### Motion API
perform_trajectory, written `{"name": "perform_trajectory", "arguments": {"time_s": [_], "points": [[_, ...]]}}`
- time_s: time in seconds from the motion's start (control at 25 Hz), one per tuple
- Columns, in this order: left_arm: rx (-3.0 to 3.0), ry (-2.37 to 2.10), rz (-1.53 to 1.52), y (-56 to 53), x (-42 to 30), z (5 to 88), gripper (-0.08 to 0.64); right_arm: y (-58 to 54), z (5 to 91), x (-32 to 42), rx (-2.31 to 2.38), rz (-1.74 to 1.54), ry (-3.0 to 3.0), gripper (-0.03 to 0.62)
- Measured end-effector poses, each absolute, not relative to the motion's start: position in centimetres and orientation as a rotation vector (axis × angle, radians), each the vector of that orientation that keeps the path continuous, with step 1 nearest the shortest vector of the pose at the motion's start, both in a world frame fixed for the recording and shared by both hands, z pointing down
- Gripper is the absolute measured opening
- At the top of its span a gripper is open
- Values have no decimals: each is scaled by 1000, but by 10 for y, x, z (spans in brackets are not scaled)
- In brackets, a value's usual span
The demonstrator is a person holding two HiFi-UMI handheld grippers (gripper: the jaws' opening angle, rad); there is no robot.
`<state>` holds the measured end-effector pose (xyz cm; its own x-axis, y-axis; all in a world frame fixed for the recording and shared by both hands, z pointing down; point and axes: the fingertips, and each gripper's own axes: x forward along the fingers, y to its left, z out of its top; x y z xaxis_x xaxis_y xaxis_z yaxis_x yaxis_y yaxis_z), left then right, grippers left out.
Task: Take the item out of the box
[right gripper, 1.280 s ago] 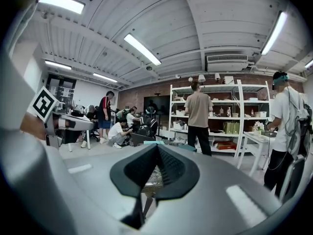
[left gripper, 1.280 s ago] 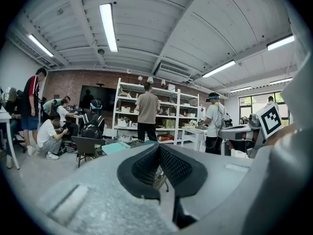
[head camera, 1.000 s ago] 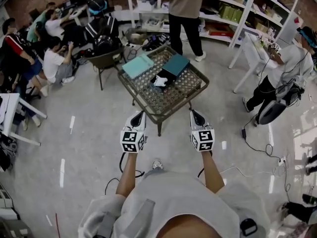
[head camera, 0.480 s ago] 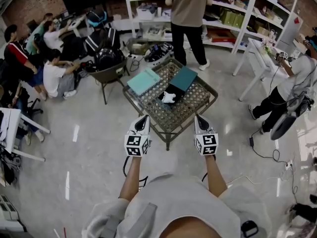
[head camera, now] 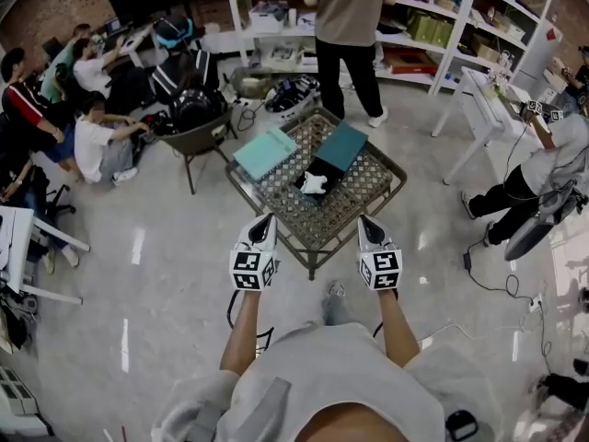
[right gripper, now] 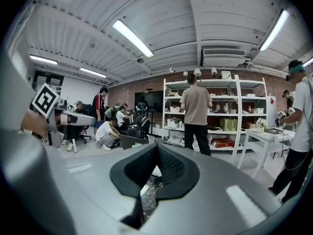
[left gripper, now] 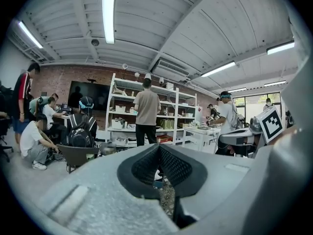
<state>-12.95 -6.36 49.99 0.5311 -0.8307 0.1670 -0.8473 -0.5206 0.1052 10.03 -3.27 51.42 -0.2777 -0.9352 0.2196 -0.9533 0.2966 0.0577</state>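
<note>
Closest in, two grippers side by side, just beside the table's near corner: left gripper (head camera: 267, 221) with jaws pressed together, nothing pinched; right gripper (head camera: 366, 221) the same, squeezed tight and empty. Next, one low table (head camera: 350, 205) with a woven top. In the middle of it, one dark open box (head camera: 302, 191), and inside, one white item (head camera: 314, 183), soft and crumpled by the look of it. Touching the box on the side toward the far corner, one dark teal flat piece (head camera: 342, 145), maybe the lid. By the far left edge, one lighter teal flat piece (head camera: 265, 152), a little apart from the box. Past the far corner, one person (head camera: 348, 26) standing at the shelves. For the step in hand, likely just getting close enough to reach: bring both grippers in over the near corner, spread one pair of jaws before going down, aim straight into the box, and pinch the white item gently in its middle. Hold the box's wall with the other gripper to stop any sliding. Then lift straight up, slowly, clear of the walls.
</note>
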Motion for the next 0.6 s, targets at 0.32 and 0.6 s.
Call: {"name": "perform_trajectory", "arguments": {"time_s": [0.32, 0.6], "points": [[2559, -1461, 154, -100, -126, 515, 6, -79, 529, 101, 1694, 141, -2373, 0], [2533, -1514, 159, -165, -120, 512, 6, -158, 522, 106, 1652, 117, -2423, 0]]}}
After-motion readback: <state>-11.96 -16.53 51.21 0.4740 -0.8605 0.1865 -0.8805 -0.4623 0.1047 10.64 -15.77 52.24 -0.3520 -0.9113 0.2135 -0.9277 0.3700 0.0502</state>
